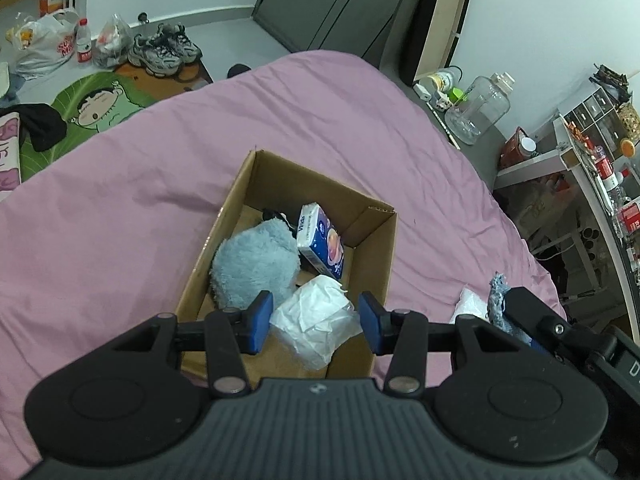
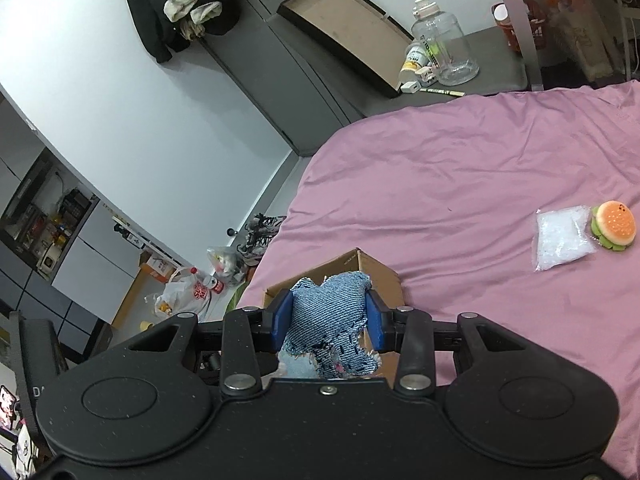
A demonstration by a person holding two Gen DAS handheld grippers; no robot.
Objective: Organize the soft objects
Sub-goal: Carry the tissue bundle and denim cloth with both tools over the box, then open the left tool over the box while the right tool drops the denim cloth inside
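Observation:
An open cardboard box [image 1: 372,236] sits on the pink bed. Inside it lie a grey-blue plush [image 1: 256,260] and a blue tissue pack [image 1: 322,240]. My left gripper [image 1: 316,322] hangs over the box's near end, its blue pads shut on a crumpled white tissue packet [image 1: 316,328]. My right gripper [image 2: 328,316] is shut on a frayed denim fabric piece [image 2: 332,320], with the box [image 2: 380,276] just beyond it. In the left wrist view the right gripper [image 1: 510,310] shows at the right of the box, holding the denim piece [image 1: 498,300].
A burger toy [image 2: 614,224] and a clear bag of white filling [image 2: 560,240] lie on the pink bedsheet [image 2: 460,168], to the right. The bed's edge drops to a floor with shoes [image 1: 164,48], plastic bags and a big clear jug [image 2: 444,46]. A cluttered shelf unit [image 1: 592,168] stands at the right.

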